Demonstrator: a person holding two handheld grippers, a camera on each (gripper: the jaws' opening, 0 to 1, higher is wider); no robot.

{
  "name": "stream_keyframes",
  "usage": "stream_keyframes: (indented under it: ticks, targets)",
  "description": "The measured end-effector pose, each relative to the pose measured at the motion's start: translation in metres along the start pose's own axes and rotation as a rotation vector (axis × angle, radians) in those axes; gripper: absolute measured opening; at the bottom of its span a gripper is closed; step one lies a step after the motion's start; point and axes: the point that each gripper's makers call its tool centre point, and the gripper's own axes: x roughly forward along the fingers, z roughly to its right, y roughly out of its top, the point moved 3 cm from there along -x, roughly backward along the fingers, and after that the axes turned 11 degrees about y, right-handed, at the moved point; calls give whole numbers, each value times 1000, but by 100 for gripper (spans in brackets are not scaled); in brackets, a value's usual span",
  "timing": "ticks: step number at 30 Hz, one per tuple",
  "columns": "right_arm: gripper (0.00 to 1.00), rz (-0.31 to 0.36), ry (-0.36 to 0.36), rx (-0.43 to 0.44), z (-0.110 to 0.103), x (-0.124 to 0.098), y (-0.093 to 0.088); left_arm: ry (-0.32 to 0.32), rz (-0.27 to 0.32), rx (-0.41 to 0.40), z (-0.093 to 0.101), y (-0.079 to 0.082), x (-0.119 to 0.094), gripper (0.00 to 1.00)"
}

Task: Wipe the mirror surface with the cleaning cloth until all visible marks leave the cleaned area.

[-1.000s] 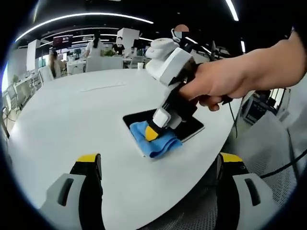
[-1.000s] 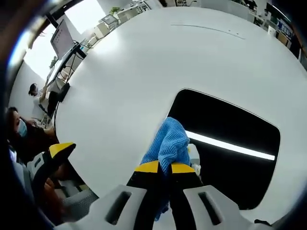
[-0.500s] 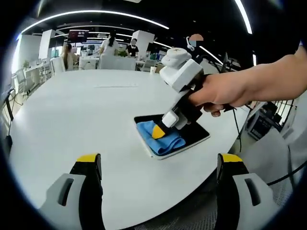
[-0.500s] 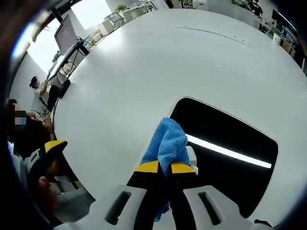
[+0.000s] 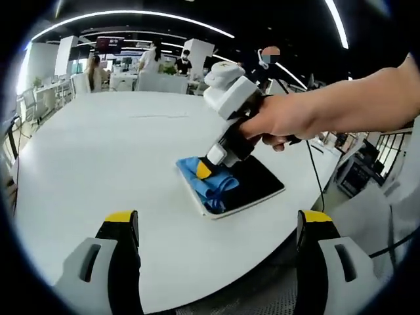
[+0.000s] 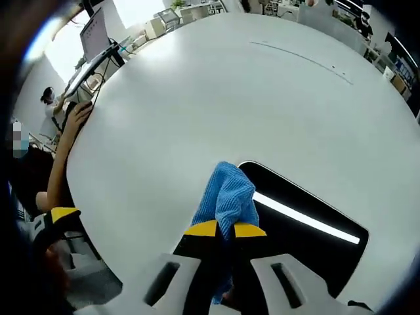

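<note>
A dark rectangular mirror [image 5: 252, 189] [image 6: 308, 226] lies flat on the round white table [image 5: 98, 164] [image 6: 216, 98]. A blue cleaning cloth [image 5: 209, 181] [image 6: 228, 197] rests on the mirror's left end. My right gripper [image 5: 205, 170] [image 6: 226, 230] is shut on the cloth and presses it down on the glass; a person's hand [image 5: 282, 121] holds it. The mirror reflects a bright ceiling light strip [image 6: 302, 213]. My left gripper [image 5: 216, 220] stands open above the table's near edge, short of the mirror, nothing between its yellow-tipped fingers [image 5: 121, 220].
People sit at desks with monitors [image 5: 108, 46] beyond the table's far side. A person's arm [image 6: 62, 151] reaches along the table's left edge. The left gripper's yellow tip [image 6: 62, 215] shows low at the left. A cable [image 5: 315, 184] hangs off the table's right side.
The right gripper has dragged the cloth toward the mirror's left end, leaving more dark glass bare on the right. The left gripper stays open and has barely moved.
</note>
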Motion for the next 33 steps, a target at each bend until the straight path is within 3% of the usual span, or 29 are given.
stream_keyframes:
  ticks: [1,5,16,18,21,27,33]
  targets:
    - [1,0,-1,-2,2,1,2,9,6,29,-1,0,0,99]
    - [1,2,2,-8,5,-1,8,33,-13,15,-5,-5,2,99]
    - [1,17,1,49,20,-3,25,27,-3,104,0,-6,5,99]
    - [1,20,-2,61,23,-3,28,57,-35,116,-4,-11,7,96]
    - [1,14,2,77,23,-4,28,60,-24,116,-6,-10,9,92]
    - [1,20,-1,69,20,-5,25,41,-39,83,0,-4,13,99]
    - [1,27,6,84,20,-6,25,59,-51,139,1,-9,17,99]
